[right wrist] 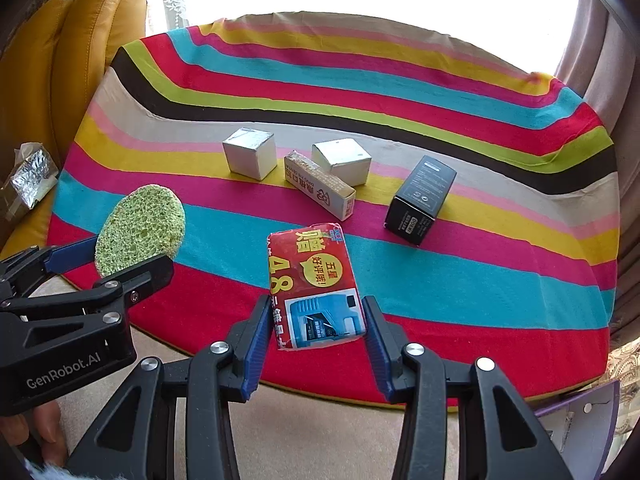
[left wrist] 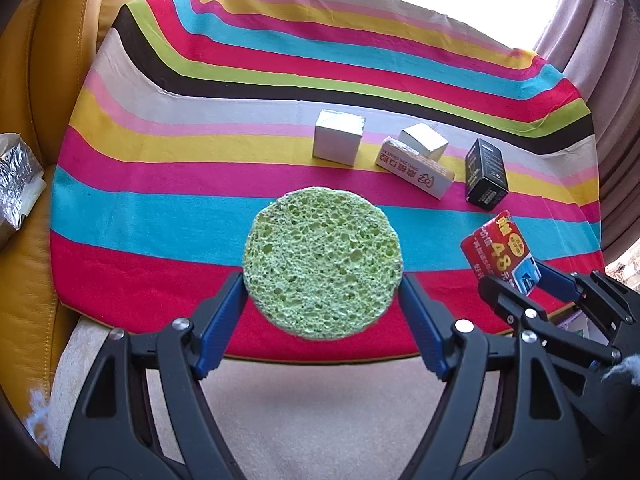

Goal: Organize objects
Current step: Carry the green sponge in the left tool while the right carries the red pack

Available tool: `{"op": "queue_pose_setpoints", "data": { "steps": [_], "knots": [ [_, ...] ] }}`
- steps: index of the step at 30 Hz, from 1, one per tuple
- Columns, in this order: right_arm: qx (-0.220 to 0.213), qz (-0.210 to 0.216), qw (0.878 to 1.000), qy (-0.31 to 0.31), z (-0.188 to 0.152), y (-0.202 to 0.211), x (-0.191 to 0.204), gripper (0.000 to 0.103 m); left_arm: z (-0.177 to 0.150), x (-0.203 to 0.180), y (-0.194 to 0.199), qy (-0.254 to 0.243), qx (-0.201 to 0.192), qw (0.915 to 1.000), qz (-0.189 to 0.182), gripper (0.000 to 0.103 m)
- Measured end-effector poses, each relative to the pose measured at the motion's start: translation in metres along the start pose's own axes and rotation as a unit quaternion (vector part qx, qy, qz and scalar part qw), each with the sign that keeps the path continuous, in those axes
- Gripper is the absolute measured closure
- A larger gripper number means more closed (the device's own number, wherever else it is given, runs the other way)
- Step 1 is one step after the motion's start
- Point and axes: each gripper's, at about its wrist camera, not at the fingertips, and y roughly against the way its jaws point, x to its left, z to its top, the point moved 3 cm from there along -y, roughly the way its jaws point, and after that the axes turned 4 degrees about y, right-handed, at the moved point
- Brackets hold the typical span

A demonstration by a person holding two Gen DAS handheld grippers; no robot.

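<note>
A bench [left wrist: 160, 216] draped in a cloth of bright curved stripes fills most of both views, with a mustard-yellow leather sofa [left wrist: 48, 80] along its left side and pale curtains [left wrist: 592, 40] at the right. On the sofa seat lies a crumpled foil-lined carton [left wrist: 16, 180].

The left tool [left wrist: 322, 300] has its blue-padded jaws set wide and clamped on the two edges of a round green sponge [left wrist: 322, 262], which it carries clear of the cloth over the near red stripe. In the right wrist view the same sponge [right wrist: 140, 230] appears at the left, tilted on edge between those jaws.

The right tool [right wrist: 318, 320] stands narrower, its pads pressing both sides of the lower end of a red packet [right wrist: 314, 280] printed with yellow characters and a blue picture; the packet's upper end points toward the middle of the bench. Part of a hand [right wrist: 40, 436] shows at the bottom left corner.

Farther back on the cloth sit four small boxes in a loose row: a black box [right wrist: 420, 200] lying at the right, a silver-white cube [right wrist: 252, 152] at the left, a second silver-white cube [right wrist: 342, 158] near the middle, and a long narrow white box [right wrist: 320, 190] lying slantwise between the two cubes, just beside the second one. None of the four touches either tool.
</note>
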Motion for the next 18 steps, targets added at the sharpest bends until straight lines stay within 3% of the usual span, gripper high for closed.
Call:
{"op": "queue_pose_setpoints", "data": {
  "steps": [18],
  "knots": [
    [0.002,-0.007,0.998,-0.065,-0.044,0.043,-0.041,0.058,-0.025,-0.054,0.022,-0.048,0.01,0.9981,-0.036,0.023]
  ]
}}
